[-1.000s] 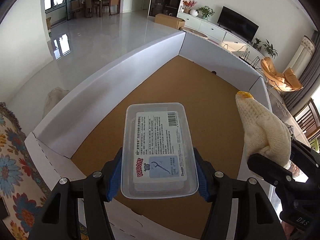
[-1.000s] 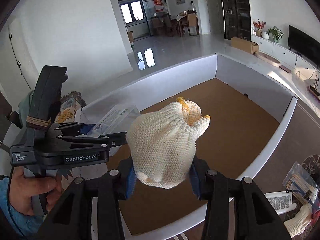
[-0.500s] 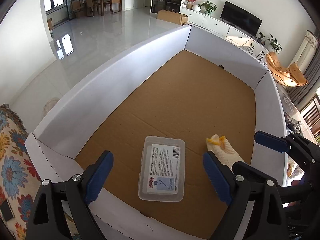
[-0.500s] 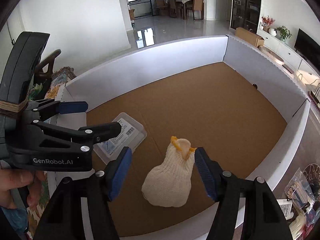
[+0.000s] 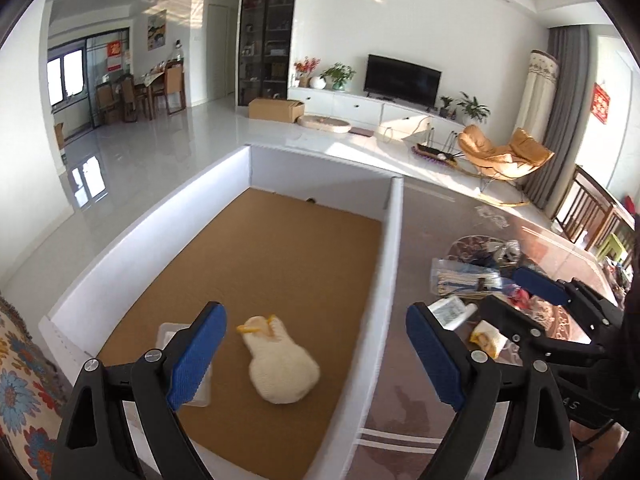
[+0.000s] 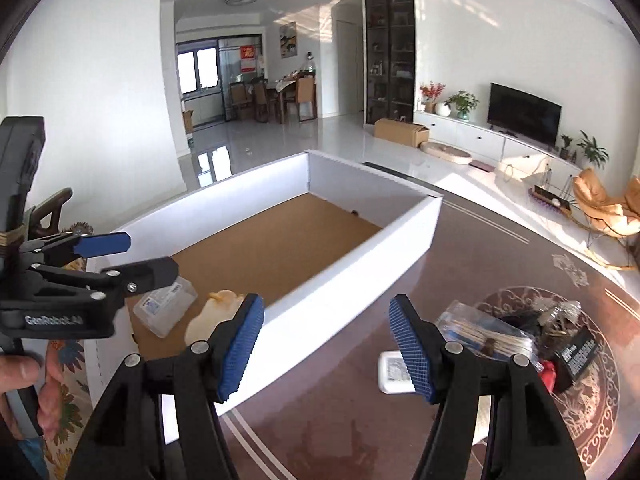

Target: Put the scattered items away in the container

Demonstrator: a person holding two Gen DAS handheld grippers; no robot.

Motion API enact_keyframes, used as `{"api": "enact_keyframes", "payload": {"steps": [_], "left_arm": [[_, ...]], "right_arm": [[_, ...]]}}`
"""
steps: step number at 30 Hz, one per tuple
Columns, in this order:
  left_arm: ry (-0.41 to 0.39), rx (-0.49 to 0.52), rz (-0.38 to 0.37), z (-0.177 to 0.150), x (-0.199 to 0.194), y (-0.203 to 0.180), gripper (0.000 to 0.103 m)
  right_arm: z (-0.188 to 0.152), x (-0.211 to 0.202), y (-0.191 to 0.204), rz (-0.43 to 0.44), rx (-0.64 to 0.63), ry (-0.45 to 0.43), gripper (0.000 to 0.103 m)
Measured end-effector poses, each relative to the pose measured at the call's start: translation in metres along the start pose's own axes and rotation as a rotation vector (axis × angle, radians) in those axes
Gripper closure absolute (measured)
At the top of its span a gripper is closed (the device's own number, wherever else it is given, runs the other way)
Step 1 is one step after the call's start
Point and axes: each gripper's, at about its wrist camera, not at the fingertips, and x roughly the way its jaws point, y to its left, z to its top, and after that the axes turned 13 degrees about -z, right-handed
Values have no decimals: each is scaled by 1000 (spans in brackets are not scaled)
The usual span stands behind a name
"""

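So both grippers are released, nothing between the blue pads: left gripper (image 5: 316, 356), right gripper (image 6: 326, 346). The glove (image 5: 280, 364) and clear plastic box (image 6: 164, 312) lie in the container (image 5: 394, 240). On the table (image 6: 460, 240) a white packet (image 6: 394, 372) is probably next: light, rigid, slick, so pinch across its short sides. The bagged sticks (image 6: 480, 332) look crinkly and slippery; take them mid-bundle.
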Motion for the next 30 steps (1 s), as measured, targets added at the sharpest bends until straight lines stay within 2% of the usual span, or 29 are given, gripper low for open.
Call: {"api": "enact_keyframes", "payload": {"steps": [2, 3, 5, 7, 11, 14, 19, 24, 27, 30], "left_arm": [[-14, 41, -81, -5, -1, -36, 6], [-11, 56, -130, -10, 0, -53, 2], [16, 71, -217, -24, 10, -83, 0], [62, 90, -284, -41, 29, -109, 0], [200, 115, -358, -81, 78, -153, 0], [289, 121, -361, -113, 111, -174, 0], [343, 139, -325, -139, 133, -180, 0], [324, 138, -320, -144, 131, -174, 0], [310, 167, -304, -149, 129, -178, 0], [295, 193, -282, -151, 129, -180, 0]], "right_arm": [[-25, -11, -40, -93, 41, 5, 37], [-40, -15, -60, -148, 57, 14, 37], [-69, -19, -97, -249, 76, 46, 37], [-98, -21, -132, -328, 96, 111, 37], [-143, -25, -193, -411, 169, 217, 37], [-166, -29, -215, -438, 208, 258, 37], [-184, -22, -220, -432, 222, 295, 37], [-190, -17, -216, -417, 245, 302, 37], [-197, -12, -217, -407, 261, 337, 36], [-200, -14, -220, -392, 291, 331, 36]]}}
